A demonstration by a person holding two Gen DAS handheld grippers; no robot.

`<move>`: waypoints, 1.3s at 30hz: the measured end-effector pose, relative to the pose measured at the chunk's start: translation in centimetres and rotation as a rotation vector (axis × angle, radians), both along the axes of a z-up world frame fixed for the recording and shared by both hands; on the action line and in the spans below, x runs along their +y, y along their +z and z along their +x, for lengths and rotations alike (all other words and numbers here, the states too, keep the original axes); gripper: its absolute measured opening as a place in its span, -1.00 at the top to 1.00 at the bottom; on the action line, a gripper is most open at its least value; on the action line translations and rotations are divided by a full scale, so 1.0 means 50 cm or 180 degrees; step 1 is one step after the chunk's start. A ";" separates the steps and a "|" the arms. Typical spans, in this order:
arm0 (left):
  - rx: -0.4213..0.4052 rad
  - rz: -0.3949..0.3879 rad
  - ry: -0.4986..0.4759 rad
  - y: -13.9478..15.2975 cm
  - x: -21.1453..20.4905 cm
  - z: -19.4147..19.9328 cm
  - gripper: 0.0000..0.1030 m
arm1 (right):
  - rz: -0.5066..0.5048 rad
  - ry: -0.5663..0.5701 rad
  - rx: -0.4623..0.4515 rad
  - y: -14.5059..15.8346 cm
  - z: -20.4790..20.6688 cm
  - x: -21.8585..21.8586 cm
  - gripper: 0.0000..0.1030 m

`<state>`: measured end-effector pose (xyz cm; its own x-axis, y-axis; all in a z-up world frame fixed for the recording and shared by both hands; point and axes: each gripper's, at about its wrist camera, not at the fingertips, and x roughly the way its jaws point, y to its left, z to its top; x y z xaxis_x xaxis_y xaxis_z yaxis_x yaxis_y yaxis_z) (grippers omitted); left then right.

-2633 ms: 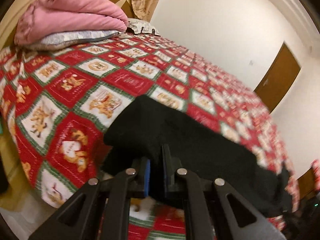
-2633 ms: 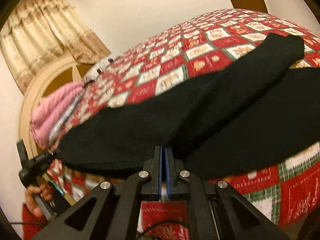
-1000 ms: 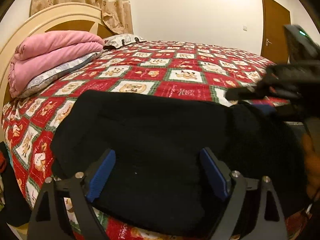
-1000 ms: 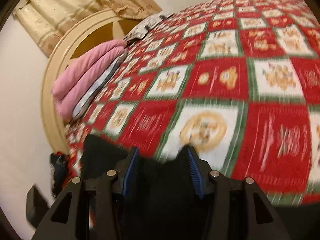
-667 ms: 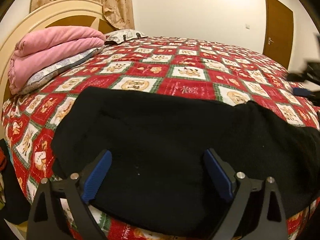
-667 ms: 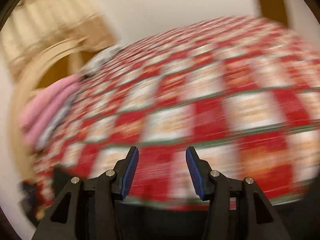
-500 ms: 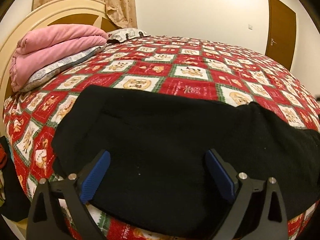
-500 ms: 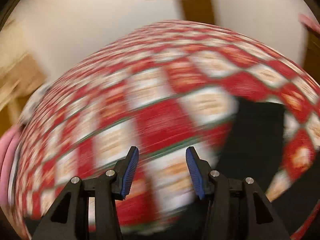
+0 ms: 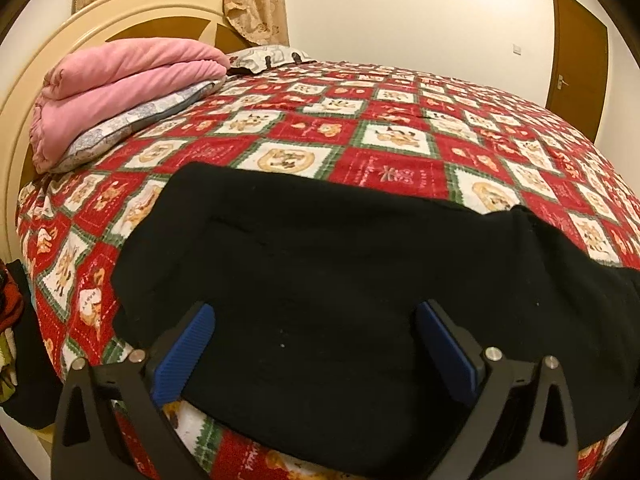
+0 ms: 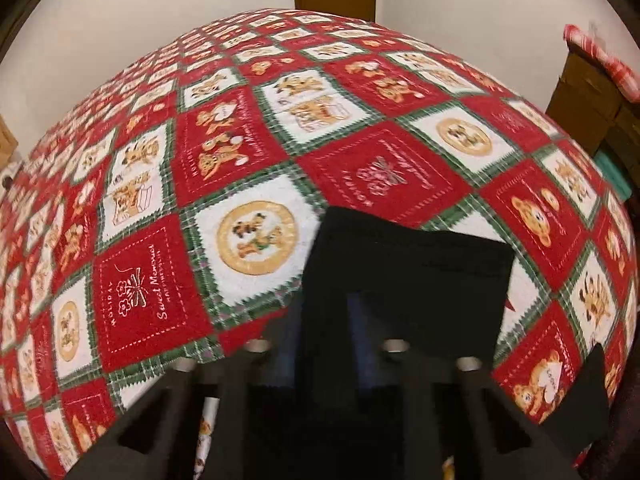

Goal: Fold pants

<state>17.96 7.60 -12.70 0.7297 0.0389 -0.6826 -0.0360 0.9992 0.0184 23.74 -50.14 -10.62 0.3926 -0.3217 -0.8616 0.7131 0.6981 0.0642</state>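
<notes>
Black pants [image 9: 340,272] lie flat along the near edge of the bed, on a red, white and green patchwork quilt [image 9: 392,168]. My left gripper [image 9: 316,344] is open and empty, its blue pads spread wide just above the waist end. In the right wrist view the leg end of the pants [image 10: 408,276] lies on the quilt [image 10: 248,148]. My right gripper [image 10: 324,328] hovers over that end. Its fingers are motion-blurred, dark against the black cloth, and still look apart.
A folded pink blanket [image 9: 120,76] on a grey pillow sits at the cream headboard [image 9: 132,16], back left. A brown door [image 9: 576,56] is in the far wall. Cardboard boxes [image 10: 592,92] stand to the right of the bed.
Both grippers opened and let go of the pants, which now lie folded lengthwise. My right gripper swung fast from the waist side over to the leg end. The left one barely moved.
</notes>
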 end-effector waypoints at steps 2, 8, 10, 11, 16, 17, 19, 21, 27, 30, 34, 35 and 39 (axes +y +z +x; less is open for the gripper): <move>-0.0004 0.0005 0.0000 0.000 0.000 -0.001 -1.00 | 0.0272 -0.0017 -0.0297 0.014 -0.039 -0.021 0.88; 0.0039 -0.0018 0.0005 0.001 0.000 0.000 -1.00 | 0.0658 0.0074 -0.1356 0.102 -0.239 -0.031 0.88; 0.0048 -0.0019 0.0022 0.001 0.000 0.000 -1.00 | 0.0712 0.0042 -0.1559 0.121 -0.317 -0.033 0.88; 0.0047 -0.0018 0.0033 0.001 0.000 0.000 -1.00 | 0.0634 0.0002 -0.1572 0.128 -0.370 -0.033 0.88; 0.0048 -0.0022 0.0073 0.003 0.000 0.001 -1.00 | 0.0628 -0.0214 -0.1411 0.083 -0.523 -0.057 0.88; 0.0059 -0.0024 0.0085 0.003 0.000 0.003 -1.00 | 0.0679 -0.0255 -0.1368 0.068 -0.545 -0.064 0.88; 0.0077 -0.0022 0.0094 0.004 0.000 0.004 -1.00 | 0.0877 -0.0301 -0.1316 0.035 -0.580 -0.076 0.87; 0.0098 -0.0017 0.0093 0.005 0.000 0.006 -1.00 | 0.1070 -0.0331 -0.1222 0.004 -0.610 -0.078 0.86; 0.0133 -0.0007 0.0103 0.006 -0.001 0.010 -1.00 | 0.0680 -0.0690 -0.0968 0.028 -0.674 -0.107 0.81; 0.0125 0.0016 0.0104 0.006 -0.002 0.011 -1.00 | 0.0495 -0.0697 -0.1073 0.065 -0.678 -0.132 0.80; 0.0145 0.0026 0.0144 0.009 -0.003 0.011 -1.00 | 0.0508 -0.0312 -0.0953 0.063 -0.608 -0.172 0.79; 0.0162 0.0020 0.0171 0.012 -0.003 0.010 -1.00 | 0.0504 -0.0274 -0.0861 0.049 -0.580 -0.186 0.79; 0.0124 0.0110 0.0193 0.024 -0.009 -0.008 -1.00 | 0.0621 -0.0087 -0.0678 0.005 -0.520 -0.199 0.79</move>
<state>17.58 7.14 -11.51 0.6983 0.1063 -0.7079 -0.0952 0.9939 0.0554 -2.25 -60.07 -10.37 0.5647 -0.1708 -0.8074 0.6875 0.6386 0.3458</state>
